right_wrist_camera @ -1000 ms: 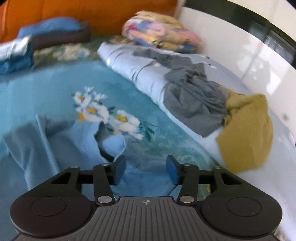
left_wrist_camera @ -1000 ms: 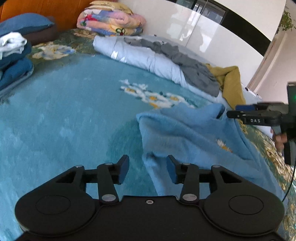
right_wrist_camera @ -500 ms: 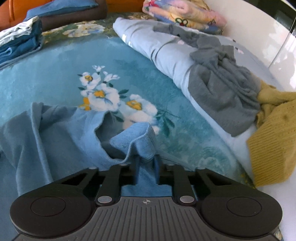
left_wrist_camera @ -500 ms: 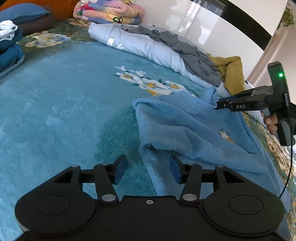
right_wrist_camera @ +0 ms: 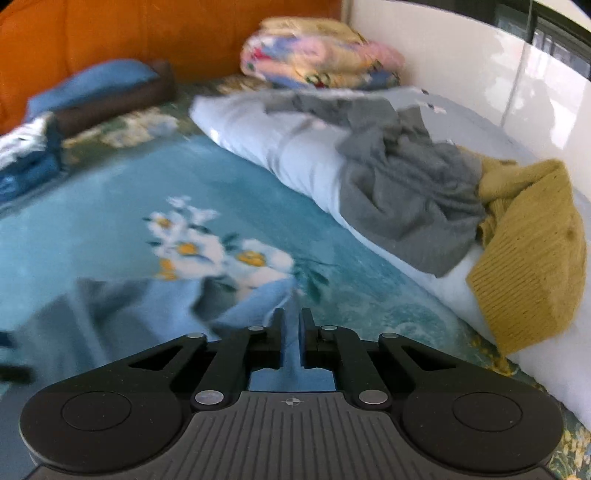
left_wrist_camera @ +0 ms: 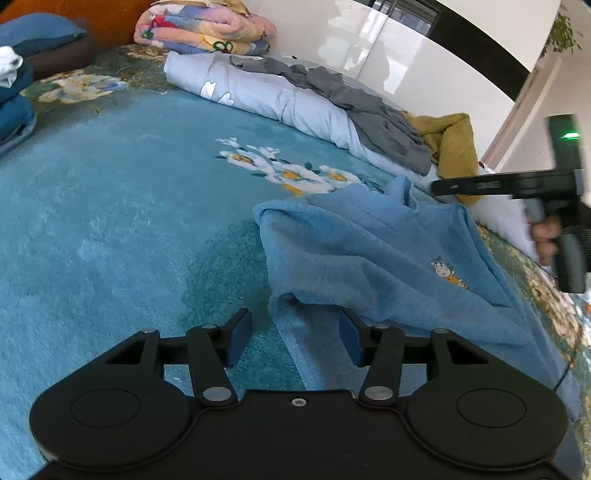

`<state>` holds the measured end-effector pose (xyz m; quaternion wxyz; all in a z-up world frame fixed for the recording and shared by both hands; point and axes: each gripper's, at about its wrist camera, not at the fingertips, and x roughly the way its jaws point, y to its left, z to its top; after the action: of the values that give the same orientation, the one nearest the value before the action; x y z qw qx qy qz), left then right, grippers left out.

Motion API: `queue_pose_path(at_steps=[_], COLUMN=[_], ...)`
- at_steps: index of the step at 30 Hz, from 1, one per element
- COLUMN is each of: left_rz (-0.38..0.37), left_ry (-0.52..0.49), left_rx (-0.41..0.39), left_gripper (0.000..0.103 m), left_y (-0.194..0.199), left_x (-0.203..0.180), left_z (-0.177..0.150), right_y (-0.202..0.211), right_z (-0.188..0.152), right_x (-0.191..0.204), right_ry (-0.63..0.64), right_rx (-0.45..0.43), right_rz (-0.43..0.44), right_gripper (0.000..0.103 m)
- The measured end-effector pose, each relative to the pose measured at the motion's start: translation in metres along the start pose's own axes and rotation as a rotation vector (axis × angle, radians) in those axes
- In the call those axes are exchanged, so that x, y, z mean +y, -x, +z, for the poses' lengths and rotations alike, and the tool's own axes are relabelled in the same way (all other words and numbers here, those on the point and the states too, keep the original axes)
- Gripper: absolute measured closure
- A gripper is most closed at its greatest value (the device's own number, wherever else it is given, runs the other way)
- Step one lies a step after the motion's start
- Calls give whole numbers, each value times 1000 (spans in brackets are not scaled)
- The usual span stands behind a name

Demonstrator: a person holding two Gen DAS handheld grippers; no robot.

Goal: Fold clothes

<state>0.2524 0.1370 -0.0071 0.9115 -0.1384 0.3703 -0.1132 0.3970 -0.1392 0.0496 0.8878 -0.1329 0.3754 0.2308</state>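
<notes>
Fleece top (left_wrist_camera: 369, 251) in light blue lies rumpled on the bed (left_wrist_camera: 110, 221); right gripper (right_wrist_camera: 291, 325) pinches its far edge, left gripper (left_wrist_camera: 291, 332) gapes over the near hem. Spreading seems underway; next, clamp that hem.

One blue garment (left_wrist_camera: 373, 251), one grey garment (right_wrist_camera: 406, 184), one mustard knit (right_wrist_camera: 532, 251), two tongs (left_wrist_camera: 293, 336) (right_wrist_camera: 291, 334).

a bed (left_wrist_camera: 110, 206) under a teal floral blanket meets an orange headboard (right_wrist_camera: 147, 33) and glossy white wall panels (left_wrist_camera: 424, 62) in daylight.
</notes>
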Motion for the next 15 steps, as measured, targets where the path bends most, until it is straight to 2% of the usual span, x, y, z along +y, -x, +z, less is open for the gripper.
queue_pose_path(at_steps=[3, 7, 9, 13, 15], left_rz=[12, 61, 57, 44, 43], left_ry=[23, 14, 12, 26, 31], left_rx=[-7, -22, -38, -61, -62], left_gripper=[53, 53, 53, 53, 53], left_y=[2, 14, 21, 32, 36], left_x=[-1, -6, -11, -24, -30], left_z=[-1, -4, -6, -8, -11], right_y=[32, 74, 92, 108, 108], right_z=[-20, -67, -94, -126, -131], right_x=[-7, -24, -30, -15, -3], right_ry=[-33, -146, -194, -232, -213], right_rx=[1, 33, 52, 58, 58], right_rz=[-26, -47, -50, 36, 82], right_gripper=[82, 81, 78, 76, 60])
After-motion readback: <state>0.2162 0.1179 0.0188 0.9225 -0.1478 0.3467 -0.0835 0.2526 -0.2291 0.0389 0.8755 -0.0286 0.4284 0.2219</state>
